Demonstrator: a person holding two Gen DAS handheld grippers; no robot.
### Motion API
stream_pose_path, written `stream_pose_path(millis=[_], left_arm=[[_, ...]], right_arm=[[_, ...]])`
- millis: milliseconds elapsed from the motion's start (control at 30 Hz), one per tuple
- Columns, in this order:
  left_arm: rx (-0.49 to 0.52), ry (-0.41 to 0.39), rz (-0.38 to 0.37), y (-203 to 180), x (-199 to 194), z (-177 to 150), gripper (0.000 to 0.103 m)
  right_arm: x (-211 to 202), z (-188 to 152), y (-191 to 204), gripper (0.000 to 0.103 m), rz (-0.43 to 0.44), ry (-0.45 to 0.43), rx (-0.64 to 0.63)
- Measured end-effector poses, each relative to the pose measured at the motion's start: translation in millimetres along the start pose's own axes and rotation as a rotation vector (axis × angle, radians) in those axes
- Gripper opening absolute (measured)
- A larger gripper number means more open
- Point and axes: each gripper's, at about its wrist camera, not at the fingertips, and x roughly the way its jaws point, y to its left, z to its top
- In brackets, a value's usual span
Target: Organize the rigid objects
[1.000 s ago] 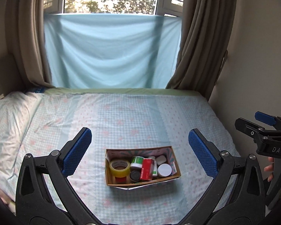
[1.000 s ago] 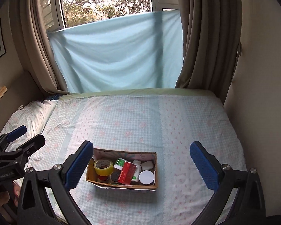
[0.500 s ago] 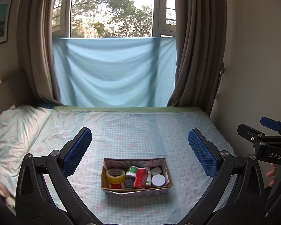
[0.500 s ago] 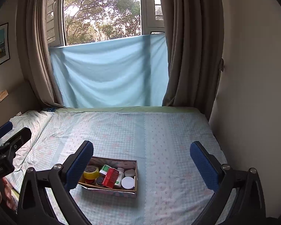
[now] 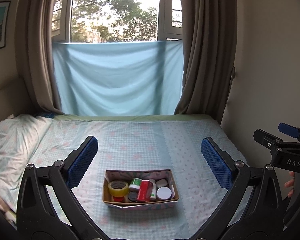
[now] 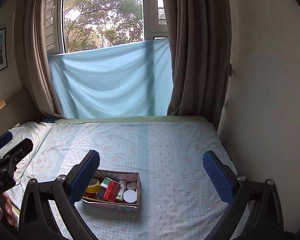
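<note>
Box point(image 6: 138, 188) corner behind right gripper point(image 6: 151, 171)

Both the left gripper point(image 5: 149, 160) and right gripper point(image 6: 151, 169) are black plastic with bumpy blue pads point(image 5: 82, 161), silver screws and white letters.

Box point(image 5: 141, 188) on bed point(image 5: 142, 140), tape roll point(image 5: 118, 188) at its left end.

patterned bedsheet point(image 5: 134, 140), pillow point(image 5: 14, 136), brown curtains point(image 5: 206, 60), blue cloth point(image 5: 118, 80), window point(image 5: 114, 10)
</note>
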Motion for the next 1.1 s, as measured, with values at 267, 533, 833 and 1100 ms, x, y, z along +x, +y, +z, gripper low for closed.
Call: stream_pose_path(millis=[267, 533, 833, 1100], left_arm=[[0.002, 0.002, -0.019, 0.5, -0.7, 2.3, 0.103], [0.003, -0.009, -0.012, 1.5, -4.3, 2.3, 0.103], [-0.002, -0.006, -0.008, 4.7, -2.4, 1.6, 0.103], [0.004, -0.017, -0.002, 4.6, -2.6, 1.5, 0.103]], right_arm=[[-3.6, 2.0, -2.5, 0.103, -0.015, -0.011, 0.007], [-5.9, 2.0, -1.6, 0.103, -0.020, -0.016, 0.007], [-5.5, 2.4, -1.6, 0.103, -0.021, -0.018, 0.005], [-3.5, 3.7, -1.9, 0.103, -0.025, -0.022, 0.003]])
